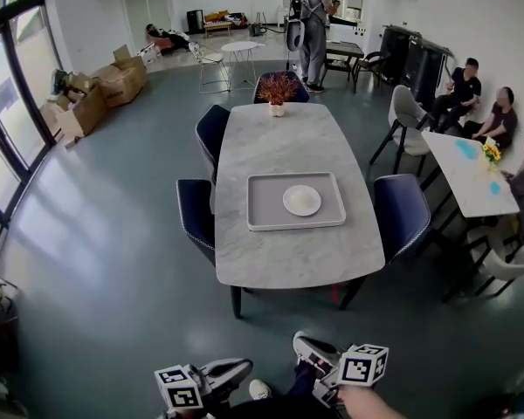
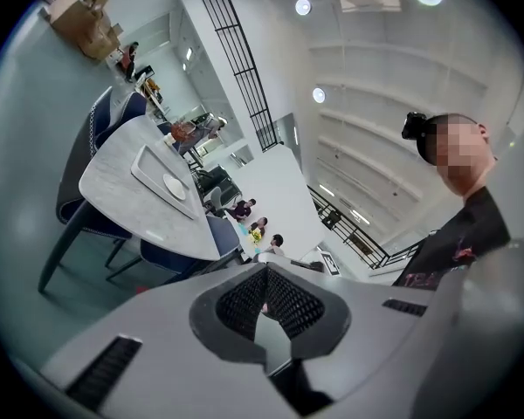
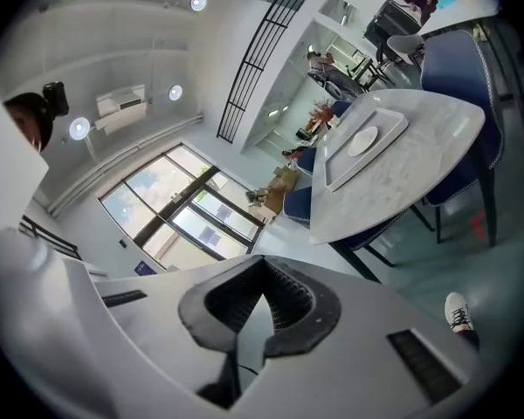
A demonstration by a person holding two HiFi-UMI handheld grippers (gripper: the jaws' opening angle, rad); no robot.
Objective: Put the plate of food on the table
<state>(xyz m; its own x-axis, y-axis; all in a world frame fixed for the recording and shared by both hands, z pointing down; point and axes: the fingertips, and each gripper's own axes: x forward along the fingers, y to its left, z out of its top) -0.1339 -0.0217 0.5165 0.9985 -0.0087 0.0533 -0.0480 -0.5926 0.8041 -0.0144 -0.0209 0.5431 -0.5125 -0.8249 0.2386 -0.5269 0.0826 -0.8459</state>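
A white plate of pale food (image 1: pixel 301 200) lies on a grey tray (image 1: pixel 262 221) in the middle of a marble table (image 1: pixel 279 138). I stand a few steps back from the table's near end. My left gripper (image 1: pixel 234 370) and right gripper (image 1: pixel 307 347) are low at the bottom edge of the head view, far from the tray. The left gripper view shows my left gripper (image 2: pixel 266 267) with pads together and nothing between them, and the plate (image 2: pixel 174 186) far off. In the right gripper view my right gripper (image 3: pixel 264 264) is shut and empty, the plate (image 3: pixel 364 140) on its tray (image 3: pixel 349 175) distant.
Dark blue chairs (image 1: pixel 402 212) stand round the table, and a potted plant (image 1: pixel 278 88) sits at its far end. People sit at a white table (image 1: pixel 472 177) on the right. A person (image 1: pixel 314 29) stands at the back. Cardboard boxes (image 1: pixel 100 90) lie by the left windows.
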